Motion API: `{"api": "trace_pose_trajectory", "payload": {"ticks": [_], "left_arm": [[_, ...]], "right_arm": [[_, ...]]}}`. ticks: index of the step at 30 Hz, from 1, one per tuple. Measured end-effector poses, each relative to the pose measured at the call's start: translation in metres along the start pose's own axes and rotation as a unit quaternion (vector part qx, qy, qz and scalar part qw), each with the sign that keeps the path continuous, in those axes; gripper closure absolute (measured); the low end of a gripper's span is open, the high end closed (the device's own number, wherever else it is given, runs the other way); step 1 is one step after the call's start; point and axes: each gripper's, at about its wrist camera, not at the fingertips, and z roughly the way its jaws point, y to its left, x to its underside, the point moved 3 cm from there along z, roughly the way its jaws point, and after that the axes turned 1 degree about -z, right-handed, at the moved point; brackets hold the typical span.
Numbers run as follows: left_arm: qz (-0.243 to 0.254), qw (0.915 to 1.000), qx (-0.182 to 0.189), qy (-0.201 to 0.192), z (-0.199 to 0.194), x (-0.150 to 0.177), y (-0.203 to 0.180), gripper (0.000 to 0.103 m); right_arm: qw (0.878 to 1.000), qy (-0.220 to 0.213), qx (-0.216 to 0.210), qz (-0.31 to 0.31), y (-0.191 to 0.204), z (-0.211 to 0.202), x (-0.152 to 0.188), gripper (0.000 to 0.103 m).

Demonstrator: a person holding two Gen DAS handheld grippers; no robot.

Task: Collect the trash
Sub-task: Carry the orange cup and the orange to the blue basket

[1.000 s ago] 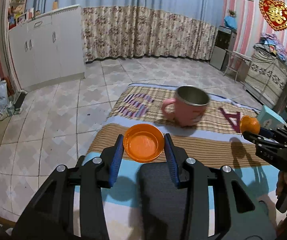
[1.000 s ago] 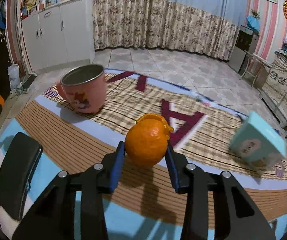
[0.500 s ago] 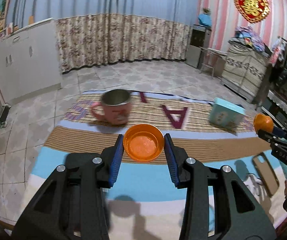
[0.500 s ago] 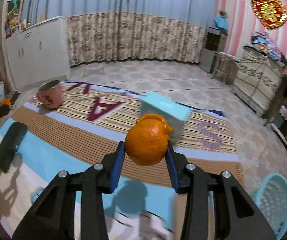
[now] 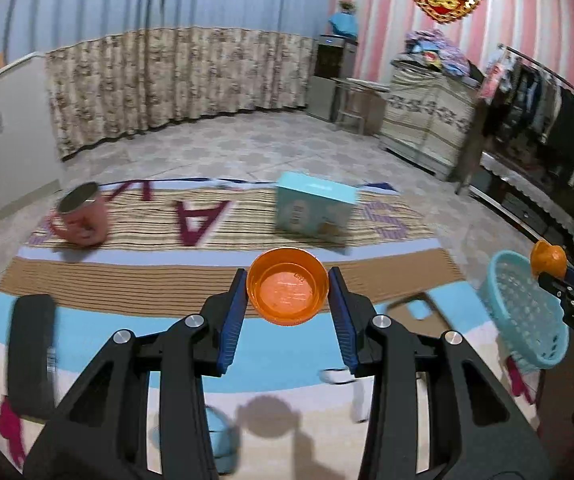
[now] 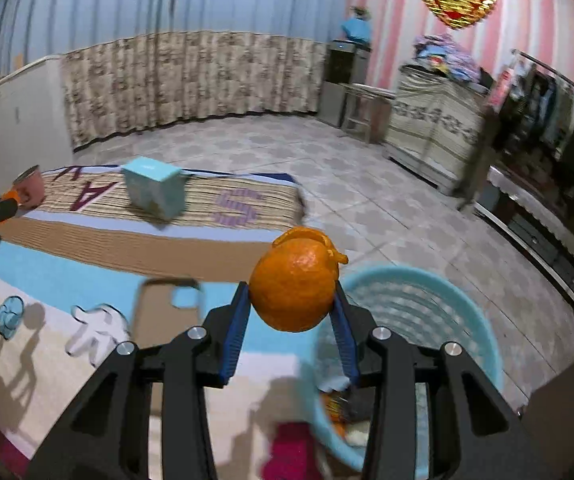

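We grip an orange cap [image 5: 287,294] in our left gripper [image 5: 287,312] — our right gripper [image 6: 292,312] clamps an orange peel [image 6: 294,285] above the basket [image 6: 427,304].

The blue basket [image 6: 419,320] stands open-topped at the mat's right edge, its mouth unobstructed apart from the orange peel [image 6: 295,290] held over its near rim by the right gripper [image 6: 292,316]. On the mat [image 5: 127,276], a phone case [image 6: 167,308] lies just left of the basket. A teal box [image 5: 313,212] and pink mug [image 5: 81,220] stand well apart along the far side, with bare striped cloth between them.
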Motion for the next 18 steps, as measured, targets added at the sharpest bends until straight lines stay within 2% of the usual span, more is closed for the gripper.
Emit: {"api": "trace_pose_trajectory", "payload": {"ticks": [8, 18], "left_arm": [[0.028, 0.9985, 0.043, 0.015, 0.023, 0.015, -0.079, 0.064], [0.065, 0.9930, 0.094, 0.027, 0.047, 0.024, -0.172, 0.064]], "right_arm": [[0.999, 0.006, 0.023, 0.039, -0.063, -0.003, 0.025, 0.063], [0.996, 0.011, 0.042, 0.075, -0.111, 0.004, 0.045, 0.063]]}}
